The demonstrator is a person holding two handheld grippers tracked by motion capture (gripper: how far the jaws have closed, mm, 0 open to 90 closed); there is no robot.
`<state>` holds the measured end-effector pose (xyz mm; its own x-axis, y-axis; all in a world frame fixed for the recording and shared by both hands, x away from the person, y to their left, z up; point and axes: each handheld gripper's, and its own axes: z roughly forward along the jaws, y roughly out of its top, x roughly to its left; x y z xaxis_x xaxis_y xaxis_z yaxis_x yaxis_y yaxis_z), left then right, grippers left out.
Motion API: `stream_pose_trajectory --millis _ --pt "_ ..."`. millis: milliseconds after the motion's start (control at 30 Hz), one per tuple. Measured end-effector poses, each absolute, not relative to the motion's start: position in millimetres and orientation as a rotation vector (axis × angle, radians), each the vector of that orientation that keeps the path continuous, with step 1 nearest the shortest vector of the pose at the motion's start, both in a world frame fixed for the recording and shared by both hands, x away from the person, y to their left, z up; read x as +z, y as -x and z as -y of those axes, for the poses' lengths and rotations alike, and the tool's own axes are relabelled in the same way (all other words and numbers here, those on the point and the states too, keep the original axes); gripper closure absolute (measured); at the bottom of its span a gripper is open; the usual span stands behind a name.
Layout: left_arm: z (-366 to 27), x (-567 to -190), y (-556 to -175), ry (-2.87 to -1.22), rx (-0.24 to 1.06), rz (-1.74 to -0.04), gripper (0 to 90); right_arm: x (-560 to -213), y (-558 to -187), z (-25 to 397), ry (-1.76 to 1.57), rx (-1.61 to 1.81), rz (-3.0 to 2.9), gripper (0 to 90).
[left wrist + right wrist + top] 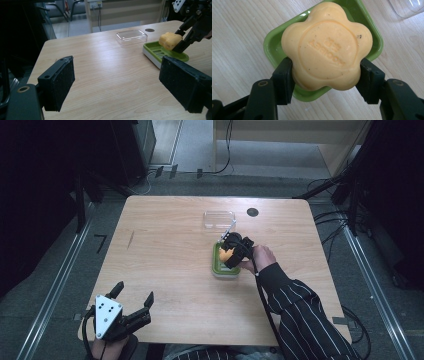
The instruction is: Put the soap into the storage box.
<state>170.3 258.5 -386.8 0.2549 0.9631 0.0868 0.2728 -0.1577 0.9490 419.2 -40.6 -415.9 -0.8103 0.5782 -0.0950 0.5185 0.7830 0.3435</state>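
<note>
Centre frame: the right gripper (325, 82) clasped the flower-shaped orange soap (327, 46) above the green soap dish (272, 42). Clear lid (219, 219) lay apart, upper centre; left gripper (134, 301) idled agape, lower left. Placement or removal appeared unfinished.

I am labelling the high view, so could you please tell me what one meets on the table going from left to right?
Left claw at the near left corner → clear plastic lid → green soap dish, with the right claw holding the yellow soap above it → small dark disc.
</note>
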Motion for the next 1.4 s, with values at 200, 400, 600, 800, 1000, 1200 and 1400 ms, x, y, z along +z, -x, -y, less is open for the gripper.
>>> stream_pose_trajectory --millis 200,400,600,800,1000,1200,1400 --pt "-259 -387 -170 -1.621 0.959 -1.171 13.7 -423 -426 38 -0.876 0.426 -2.799 40.0" --pt "-259 -387 -170 -1.620 0.959 -1.170 13.7 -430 -430 33 -0.871 0.407 -2.813 40.0" --pt "-259 -387 -170 -1.617 0.959 -1.170 13.7 -436 -434 29 -0.866 0.378 -2.825 39.9" --pt "-259 -387 -170 -1.620 0.959 -1.170 13.7 -440 -436 30 -0.876 0.368 -2.831 39.9" --pt "-259 -387 -170 -1.620 0.960 -1.170 13.7 -441 -437 29 -0.863 0.356 -2.826 39.9" --pt "-259 -387 -170 -1.620 0.960 -1.169 13.7 -443 -437 28 -0.866 0.352 -2.821 39.8" --pt "-259 -387 -170 -1.621 0.960 -1.169 13.7 -447 -437 27 -0.855 0.338 -2.824 39.7"
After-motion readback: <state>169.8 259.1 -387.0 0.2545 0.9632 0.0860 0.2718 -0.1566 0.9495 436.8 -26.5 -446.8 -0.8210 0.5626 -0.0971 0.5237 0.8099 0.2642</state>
